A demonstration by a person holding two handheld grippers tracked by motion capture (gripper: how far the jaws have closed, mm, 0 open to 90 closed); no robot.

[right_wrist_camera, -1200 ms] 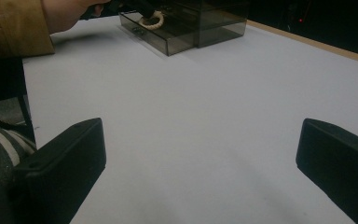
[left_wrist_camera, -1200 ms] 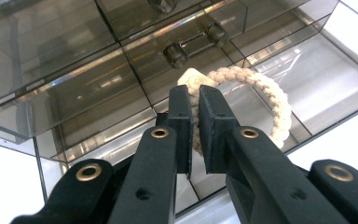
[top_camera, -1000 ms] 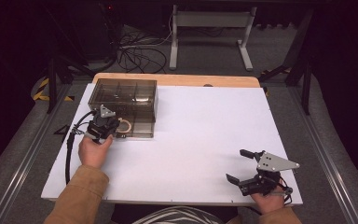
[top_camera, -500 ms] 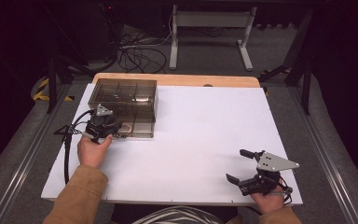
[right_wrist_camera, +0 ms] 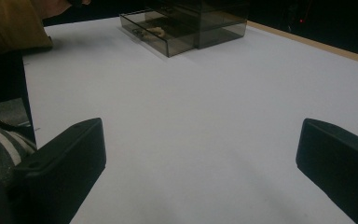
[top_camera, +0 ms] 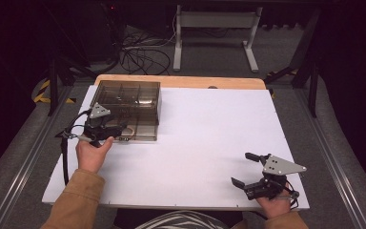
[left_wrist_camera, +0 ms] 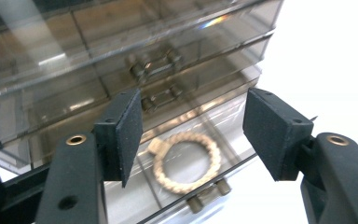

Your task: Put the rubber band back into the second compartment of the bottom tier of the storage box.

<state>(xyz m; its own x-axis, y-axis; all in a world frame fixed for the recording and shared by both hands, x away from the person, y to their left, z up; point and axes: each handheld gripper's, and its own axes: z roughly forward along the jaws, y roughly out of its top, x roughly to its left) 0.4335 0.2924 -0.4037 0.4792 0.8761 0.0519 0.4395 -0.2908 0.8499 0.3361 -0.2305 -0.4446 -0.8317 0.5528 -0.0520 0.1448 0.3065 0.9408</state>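
A smoky clear drawer box (top_camera: 128,98) (left_wrist_camera: 121,56) (right_wrist_camera: 205,18) stands at the table's left rear. Its bottom drawer (top_camera: 140,136) (left_wrist_camera: 242,163) is pulled out. A beige braided bracelet (top_camera: 128,129) (left_wrist_camera: 160,165) (right_wrist_camera: 156,31) lies flat inside it. My left gripper (top_camera: 118,130) (left_wrist_camera: 193,126) hovers just above the open drawer. Its jaws have just been opening, and nothing is between them. My right gripper (top_camera: 240,168) (right_wrist_camera: 200,154) rests open near the front right corner, far from the box.
The white table top (top_camera: 209,129) stretches between the two grippers. A wooden strip (top_camera: 181,81) edges its far side. Cables and a metal stand (top_camera: 214,28) sit on the floor beyond. A tan sleeve (top_camera: 76,200) enters at the lower left.
The left gripper's jaws have spread apart and the hand has lifted slightly from the drawer. The bracelet stays in the drawer. The right gripper has not moved.
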